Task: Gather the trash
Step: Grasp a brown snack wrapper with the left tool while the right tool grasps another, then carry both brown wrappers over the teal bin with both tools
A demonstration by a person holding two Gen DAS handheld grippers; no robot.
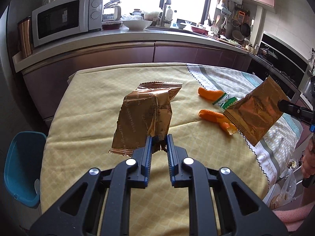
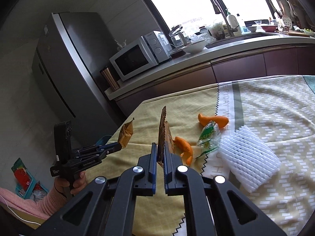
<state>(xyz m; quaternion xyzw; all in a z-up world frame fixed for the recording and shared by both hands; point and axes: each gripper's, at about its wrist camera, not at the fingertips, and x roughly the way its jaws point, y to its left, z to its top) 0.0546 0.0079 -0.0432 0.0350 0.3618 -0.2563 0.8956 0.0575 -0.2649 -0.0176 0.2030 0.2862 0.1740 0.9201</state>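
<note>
My left gripper (image 1: 159, 137) is shut on a crumpled gold foil wrapper (image 1: 145, 116) and holds it above the yellow tablecloth (image 1: 88, 122). It also shows in the right wrist view (image 2: 126, 131), at the left gripper's tip (image 2: 118, 147). My right gripper (image 2: 161, 147) is shut on a second gold wrapper (image 2: 164, 135), seen edge-on; in the left wrist view this wrapper (image 1: 254, 112) hangs at the right. Two orange peel pieces (image 1: 209, 93) (image 1: 214, 118) and a green-white candy wrapper (image 1: 225, 100) lie on the table. A white foam fruit net (image 2: 248, 157) lies to the right.
A blue bin (image 1: 21, 167) stands beside the table at the left. A counter with a microwave (image 1: 65, 17), bowl (image 1: 136, 23) and sink runs behind the table. A fridge (image 2: 65, 74) stands at the far left. A patterned white cloth (image 2: 275, 118) covers the table's right side.
</note>
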